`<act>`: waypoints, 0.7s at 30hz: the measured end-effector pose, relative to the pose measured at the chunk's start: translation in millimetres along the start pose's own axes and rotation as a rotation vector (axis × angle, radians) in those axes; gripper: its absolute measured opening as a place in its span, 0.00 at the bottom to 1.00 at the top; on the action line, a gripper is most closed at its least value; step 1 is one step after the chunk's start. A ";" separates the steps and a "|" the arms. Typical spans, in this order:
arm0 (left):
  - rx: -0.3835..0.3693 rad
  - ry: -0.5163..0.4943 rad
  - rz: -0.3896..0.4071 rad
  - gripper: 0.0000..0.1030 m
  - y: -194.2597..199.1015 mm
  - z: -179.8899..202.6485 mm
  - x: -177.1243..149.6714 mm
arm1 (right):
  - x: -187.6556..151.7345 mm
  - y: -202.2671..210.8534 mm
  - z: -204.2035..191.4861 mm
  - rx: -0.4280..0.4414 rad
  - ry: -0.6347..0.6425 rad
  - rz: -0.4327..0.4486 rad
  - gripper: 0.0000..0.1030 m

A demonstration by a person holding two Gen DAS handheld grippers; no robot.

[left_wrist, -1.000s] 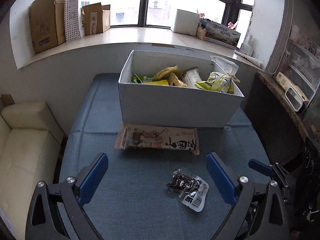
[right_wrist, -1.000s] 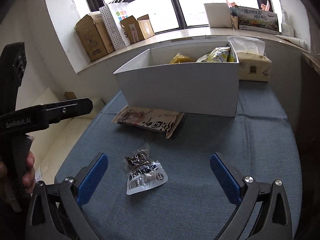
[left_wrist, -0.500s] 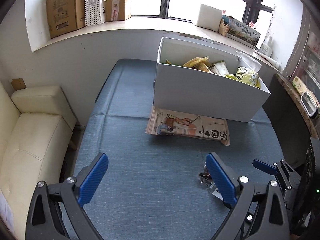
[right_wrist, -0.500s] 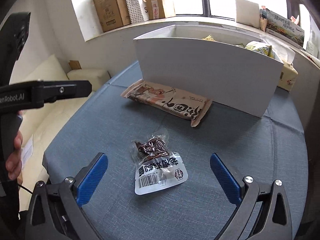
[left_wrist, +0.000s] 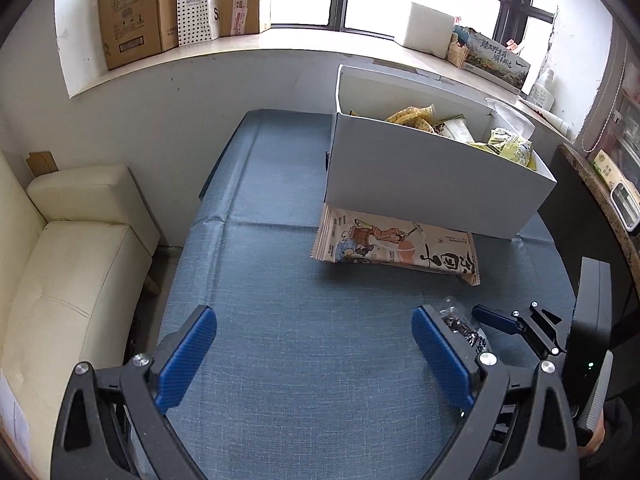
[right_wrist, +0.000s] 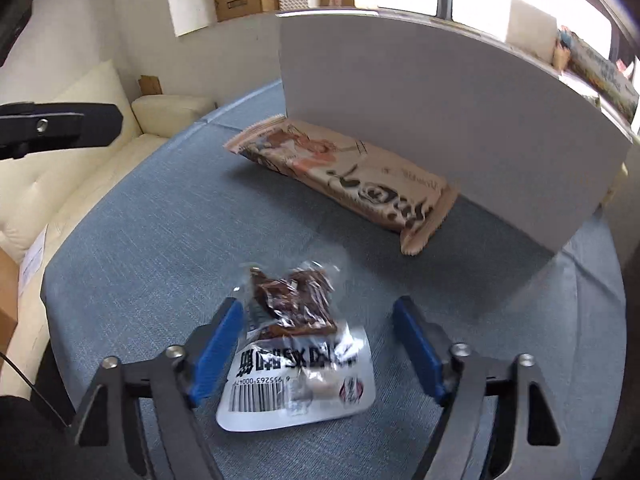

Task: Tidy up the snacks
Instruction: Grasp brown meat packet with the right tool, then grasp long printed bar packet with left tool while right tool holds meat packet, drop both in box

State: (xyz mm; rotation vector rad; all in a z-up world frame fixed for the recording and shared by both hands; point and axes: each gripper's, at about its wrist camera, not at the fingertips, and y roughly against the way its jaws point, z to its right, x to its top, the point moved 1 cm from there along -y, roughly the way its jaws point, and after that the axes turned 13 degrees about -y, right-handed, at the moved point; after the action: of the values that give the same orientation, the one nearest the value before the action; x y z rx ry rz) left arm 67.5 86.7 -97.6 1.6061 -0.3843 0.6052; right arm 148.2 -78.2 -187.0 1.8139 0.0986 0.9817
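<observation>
A small clear packet of dark snacks (right_wrist: 296, 344) with a white barcode label lies on the blue table between the fingers of my right gripper (right_wrist: 318, 324), which is open and low around it. The packet peeks out behind my left gripper's right finger (left_wrist: 460, 326). My left gripper (left_wrist: 314, 344) is open and empty above bare table. A long tan snack bag (left_wrist: 396, 246) (right_wrist: 344, 172) lies flat against the front of the white box (left_wrist: 420, 176) (right_wrist: 420, 92), which holds several snack packs.
A cream sofa (left_wrist: 68, 280) stands left of the table. Cardboard boxes (left_wrist: 136, 12) sit on the window sill behind. A dark counter (left_wrist: 600, 208) with a shelf unit is at the right. The right gripper's blue finger (left_wrist: 496, 318) shows in the left wrist view.
My right gripper has moved down and forward so the small packet now lies between its fingers, which have narrowed. My left gripper has swung further left.
</observation>
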 end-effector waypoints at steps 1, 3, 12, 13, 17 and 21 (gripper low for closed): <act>0.001 -0.004 0.003 0.97 0.2 0.5 -0.2 | 1.0 0.8 0.2 0.006 -0.002 0.002 0.54; -0.002 -0.006 0.002 0.97 -0.2 1.3 -0.4 | 1.3 -0.9 -0.8 0.001 0.009 0.006 0.53; -0.029 -0.051 -0.011 0.97 -10.5 14.0 3.1 | -13.9 28.8 6.2 0.020 -0.027 0.072 0.48; -0.030 -0.062 -0.016 0.97 -13.2 17.3 4.9 | -14.6 36.6 8.2 0.022 -0.039 0.087 0.48; -0.052 -0.111 -0.032 0.97 -25.2 35.1 14.7 | -12.8 64.1 28.6 0.019 -0.107 0.137 0.48; -0.049 -0.248 -0.042 0.97 -48.8 67.4 32.3 | -13.1 85.4 56.3 0.024 -0.205 0.178 0.49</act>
State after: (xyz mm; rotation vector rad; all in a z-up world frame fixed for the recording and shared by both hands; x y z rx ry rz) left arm 132.1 29.8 -121.1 1.6423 -0.5436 0.3623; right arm 146.1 -166.3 -133.5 1.9601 -0.1809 0.9131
